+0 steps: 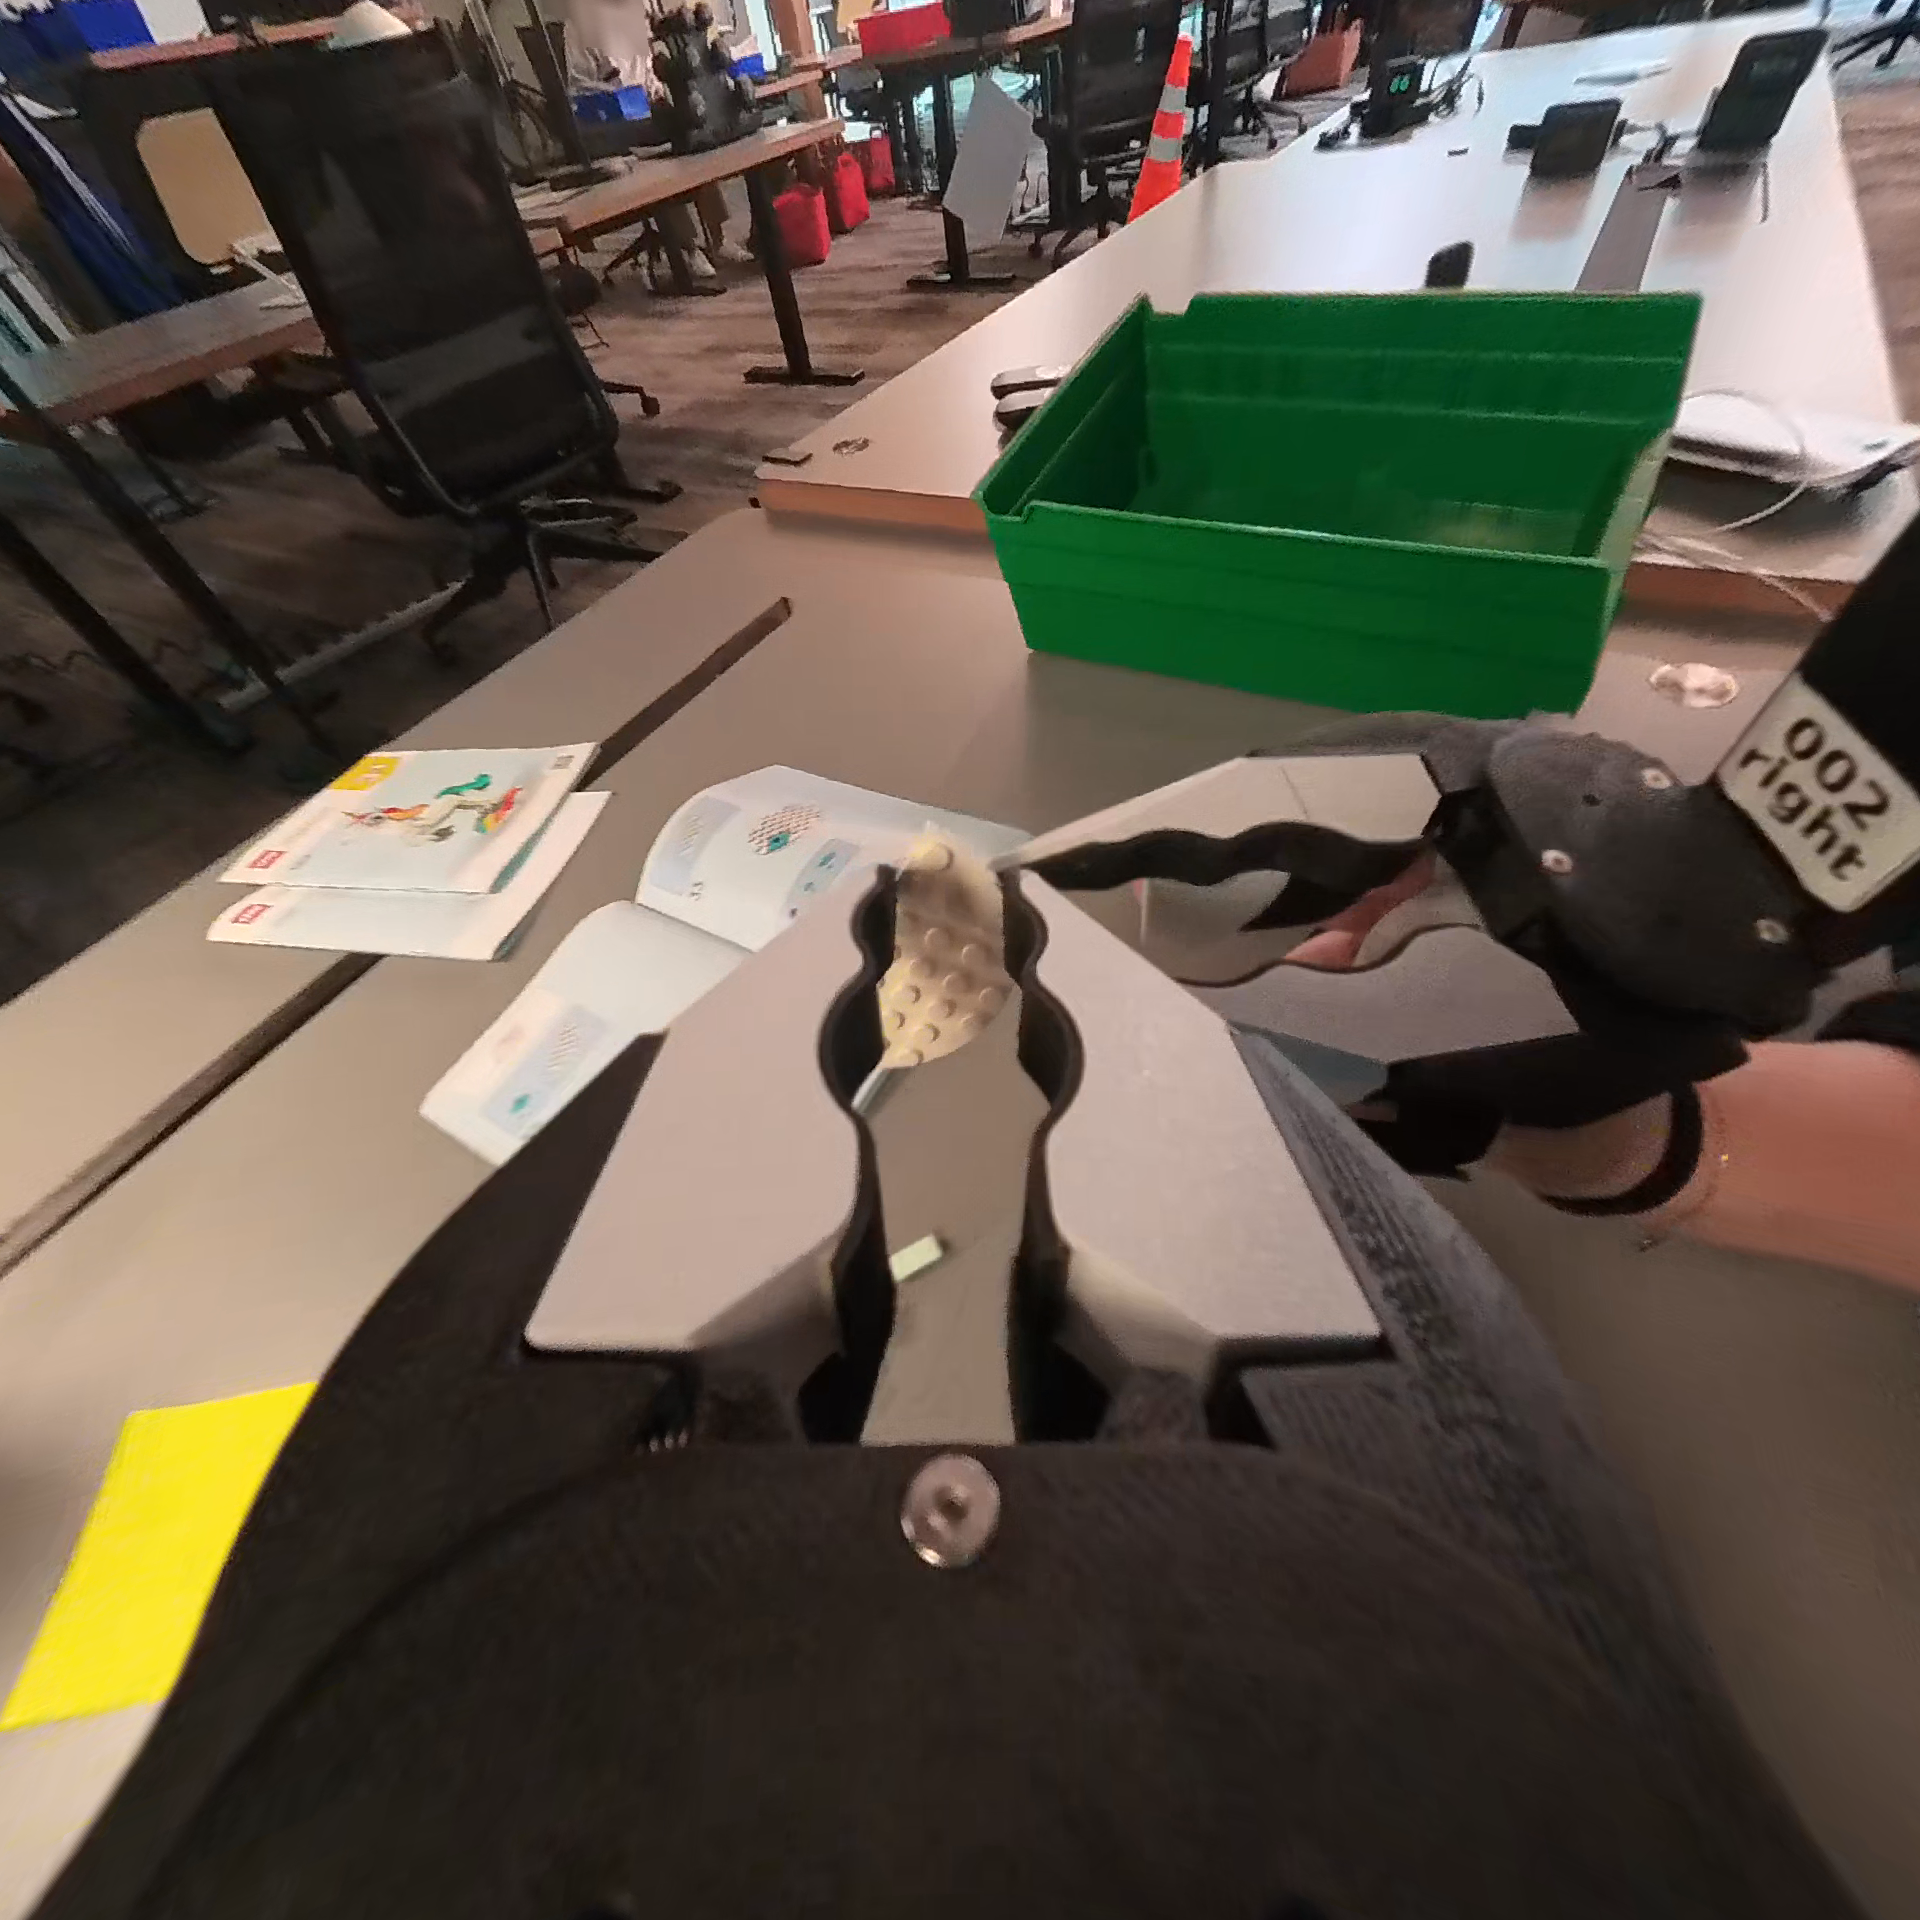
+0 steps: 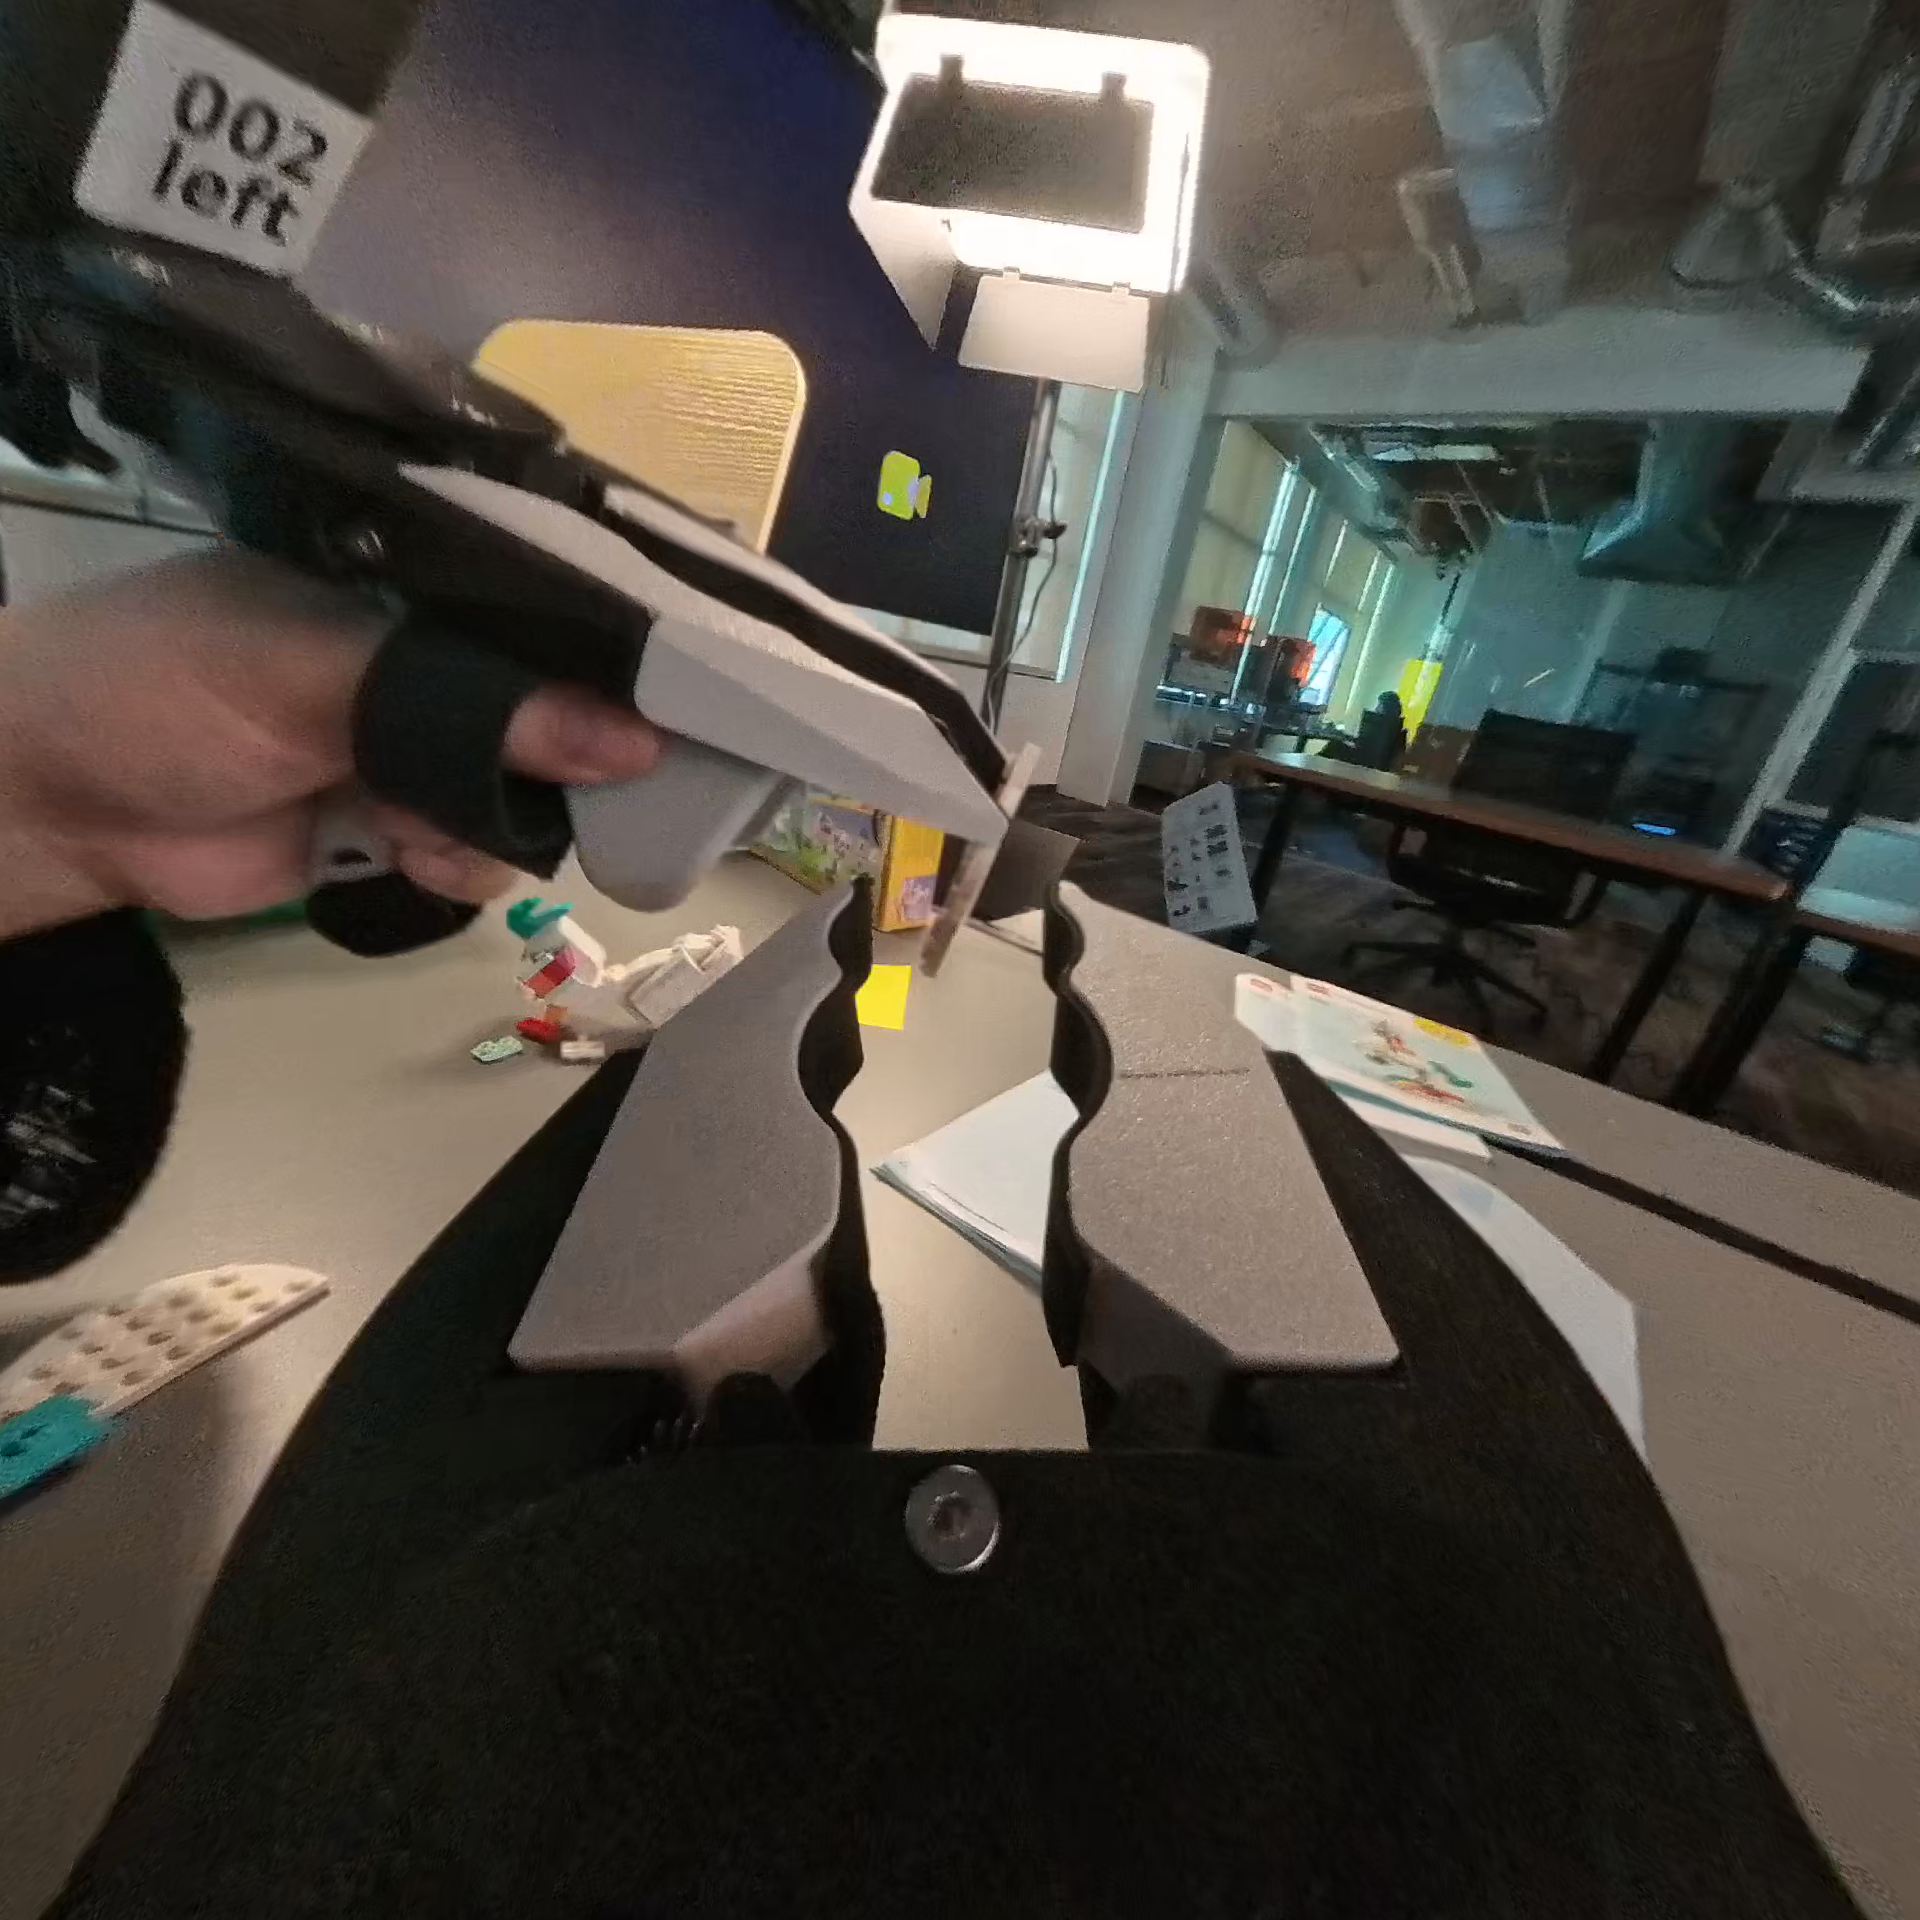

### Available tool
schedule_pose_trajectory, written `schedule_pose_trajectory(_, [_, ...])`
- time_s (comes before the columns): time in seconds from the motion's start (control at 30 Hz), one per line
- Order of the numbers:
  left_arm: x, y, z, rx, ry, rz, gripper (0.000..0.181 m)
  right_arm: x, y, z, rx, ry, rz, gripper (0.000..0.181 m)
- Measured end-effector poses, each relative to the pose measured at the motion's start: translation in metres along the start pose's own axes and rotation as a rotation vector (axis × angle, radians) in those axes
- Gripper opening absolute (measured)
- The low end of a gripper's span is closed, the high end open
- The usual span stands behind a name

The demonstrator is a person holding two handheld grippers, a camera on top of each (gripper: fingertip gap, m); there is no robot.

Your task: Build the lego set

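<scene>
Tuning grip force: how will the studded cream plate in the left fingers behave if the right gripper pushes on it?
The cream plate looks thin and rigid, so likely light. Held by its edges between the left gripper's fingers, it may pivot or slip out.

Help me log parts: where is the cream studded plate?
Left wrist view: the cream studded plate is clamped in the left gripper, above the open instruction booklet.

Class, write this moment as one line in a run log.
left tongs: shut on cream studded plate, held in air | right tongs: open, tips beside plate | booklets: on table | green bin: behind
</scene>
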State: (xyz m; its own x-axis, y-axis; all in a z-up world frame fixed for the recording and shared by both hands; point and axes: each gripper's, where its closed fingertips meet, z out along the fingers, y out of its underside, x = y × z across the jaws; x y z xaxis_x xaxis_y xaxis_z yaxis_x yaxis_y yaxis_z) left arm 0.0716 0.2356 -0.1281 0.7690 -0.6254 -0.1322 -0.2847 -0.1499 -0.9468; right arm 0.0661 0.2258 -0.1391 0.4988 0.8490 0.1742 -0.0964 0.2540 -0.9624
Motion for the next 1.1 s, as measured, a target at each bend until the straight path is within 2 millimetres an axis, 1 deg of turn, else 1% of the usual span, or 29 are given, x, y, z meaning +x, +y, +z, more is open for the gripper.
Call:
schedule_pose_trajectory(0.07, [0.007, 0.001, 0.009, 0.010, 0.040, -0.040, 0.019, 0.005, 0.004, -0.003, -0.017, -0.011, 0.038, 0.022])
schedule_pose_trajectory(0.13, [0.011, 0.001, 0.017, 0.017, 0.056, -0.055, 0.019, 0.013, 0.006, -0.005, -0.028, 0.013, 0.046, 0.005])
schedule_pose_trajectory(0.27, [0.011, -0.002, 0.021, 0.050, 0.063, -0.082, 0.020, 0.028, 0.010, -0.009, -0.047, 0.046, 0.044, 0.002])
schedule_pose_trajectory(0.37, [0.013, 0.003, 0.009, 0.051, 0.085, -0.087, 0.026, 0.039, 0.015, -0.011, -0.060, 0.087, 0.032, 0.001])
schedule_pose_trajectory(0.43, [0.010, 0.013, -0.006, 0.020, 0.082, -0.089, 0.029, 0.044, 0.016, -0.013, -0.060, 0.096, 0.029, 0.002])
schedule_pose_trajectory(0.53, [-0.003, 0.035, -0.035, -0.044, 0.054, -0.135, 0.036, 0.044, 0.021, -0.014, -0.073, 0.106, -0.008, 0.002])
schedule_pose_trajectory(0.6, [-0.009, 0.054, -0.056, -0.105, 0.063, -0.185, 0.049, 0.039, 0.024, -0.013, -0.085, 0.095, -0.046, 0.002])
schedule_pose_trajectory(0.67, [-0.005, 0.073, -0.077, -0.160, 0.118, -0.194, 0.064, 0.031, 0.028, -0.010, -0.100, 0.066, -0.088, 0.002])
schedule_pose_trajectory(0.77, [0.003, 0.116, -0.105, -0.316, 0.157, -0.121, 0.078, 0.018, 0.030, -0.007, -0.109, 0.015, -0.132, 0.002])
schedule_pose_trajectory(0.87, [0.010, 0.152, -0.123, -0.428, 0.191, -0.074, 0.080, 0.008, 0.031, -0.004, -0.114, -0.049, -0.120, 0.002])
schedule_pose_trajectory(0.93, [0.017, 0.169, -0.129, -0.467, 0.242, -0.106, 0.078, -0.003, 0.041, -0.001, -0.176, -0.145, -0.019, 0.002])
schedule_pose_trajectory(0.97, [0.021, 0.173, -0.129, -0.461, 0.270, -0.126, 0.077, -0.010, 0.049, 0.000, -0.235, -0.207, 0.066, 0.002])
schedule_pose_trajectory(1.03, [0.034, 0.181, -0.126, -0.469, 0.326, -0.139, 0.075, -0.029, 0.060, -0.003, -0.362, -0.363, 0.299, 0.003])
schedule_pose_trajectory(1.1, [0.043, 0.192, -0.123, -0.502, 0.351, -0.096, 0.075, -0.053, 0.067, -0.012, -0.487, -0.547, 0.582, 0.003])
